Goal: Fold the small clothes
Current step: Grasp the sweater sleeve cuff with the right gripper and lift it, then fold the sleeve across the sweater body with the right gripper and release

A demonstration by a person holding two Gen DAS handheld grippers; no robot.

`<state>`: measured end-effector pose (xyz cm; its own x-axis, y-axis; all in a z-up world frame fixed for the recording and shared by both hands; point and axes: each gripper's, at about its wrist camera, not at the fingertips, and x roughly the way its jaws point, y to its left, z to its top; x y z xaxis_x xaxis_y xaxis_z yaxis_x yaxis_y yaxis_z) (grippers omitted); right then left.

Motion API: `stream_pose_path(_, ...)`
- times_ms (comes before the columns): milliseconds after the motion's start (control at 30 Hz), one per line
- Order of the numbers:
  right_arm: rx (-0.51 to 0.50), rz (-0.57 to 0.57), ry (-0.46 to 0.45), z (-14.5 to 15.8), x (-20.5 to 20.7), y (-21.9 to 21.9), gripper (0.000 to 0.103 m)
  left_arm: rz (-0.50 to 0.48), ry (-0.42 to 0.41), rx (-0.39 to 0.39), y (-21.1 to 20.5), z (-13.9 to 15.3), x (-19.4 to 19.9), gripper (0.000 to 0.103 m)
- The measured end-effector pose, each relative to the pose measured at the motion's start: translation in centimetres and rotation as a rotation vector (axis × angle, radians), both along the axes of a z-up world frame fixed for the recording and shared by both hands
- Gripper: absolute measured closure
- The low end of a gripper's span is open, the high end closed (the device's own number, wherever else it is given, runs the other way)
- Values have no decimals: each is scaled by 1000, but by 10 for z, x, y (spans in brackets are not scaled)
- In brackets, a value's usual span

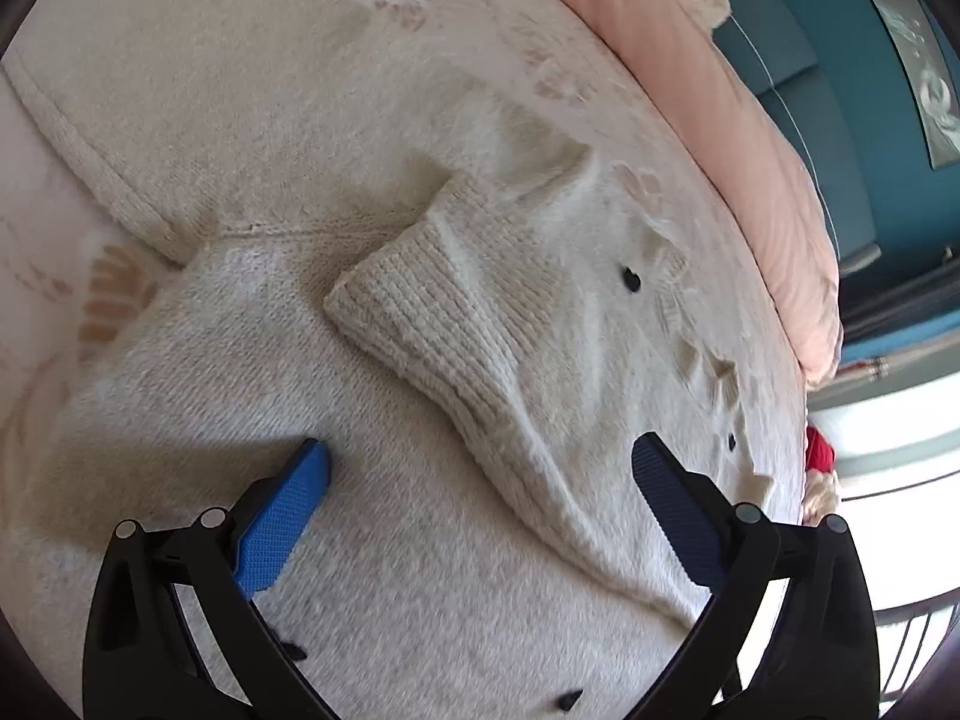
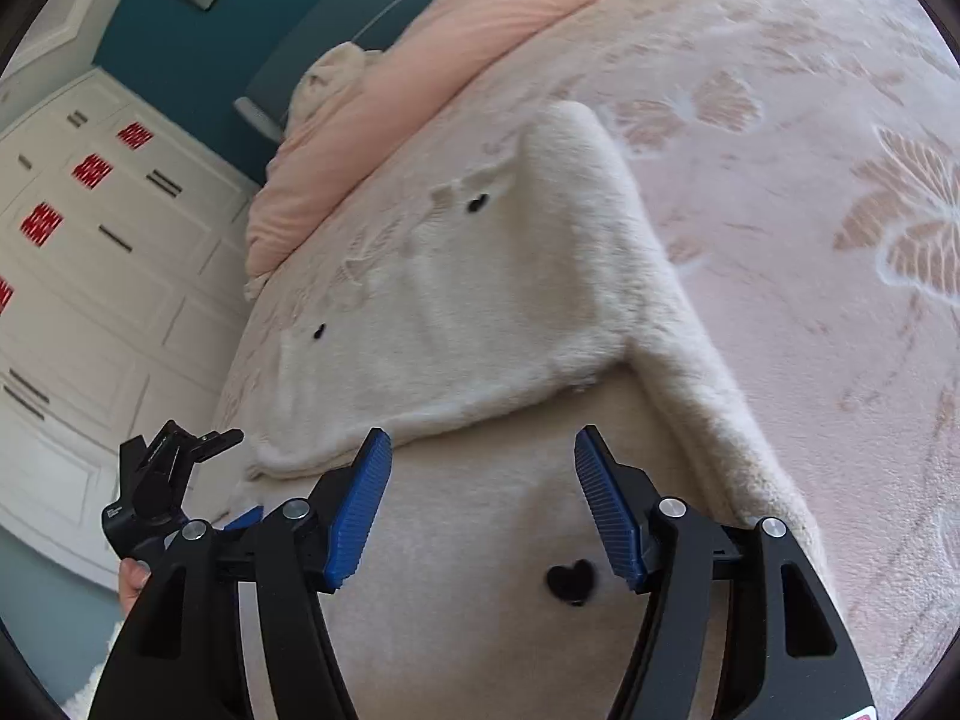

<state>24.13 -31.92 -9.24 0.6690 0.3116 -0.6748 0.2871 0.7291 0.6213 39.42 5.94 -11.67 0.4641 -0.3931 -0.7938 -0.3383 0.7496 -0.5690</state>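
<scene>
A cream fuzzy sweater [image 1: 480, 540] with small black hearts lies spread on the bed. One sleeve is folded across its body, ribbed cuff [image 1: 420, 312] uppermost. My left gripper [image 1: 480, 450] hovers just above it, open, with the sleeve's fold lying under the gap and nothing pinched. In the right wrist view a folded-over flap of the sweater [image 2: 480, 300] lies ahead, and a black heart [image 2: 570, 582] shows below the jaws. My right gripper [image 2: 480, 438] is open over the fabric and holds nothing.
The bed has a pale pink flowered blanket [image 2: 810, 210] and a peach duvet [image 2: 420, 60] rolled near the teal headboard [image 2: 336, 18]. White wardrobe doors [image 2: 90, 270] stand beyond the bed's edge. A hand [image 2: 132, 582] holds a black frame at lower left. A red object [image 1: 819, 456] sits at the bed edge.
</scene>
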Motion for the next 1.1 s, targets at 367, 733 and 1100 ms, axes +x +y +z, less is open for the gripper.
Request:
stream_pose_path(367, 69, -253, -227, 24, 13, -56, 97, -112, -214, 52, -19, 41, 14, 95)
stream_pose_path(733, -126, -203, -1, 9, -3, -38, 87, -91, -159, 29, 4, 4, -8, 100)
stream_pose_path(1100, -442, 245, -103, -1, -68, 127, 51, 501, -120, 184, 303, 20, -25, 42)
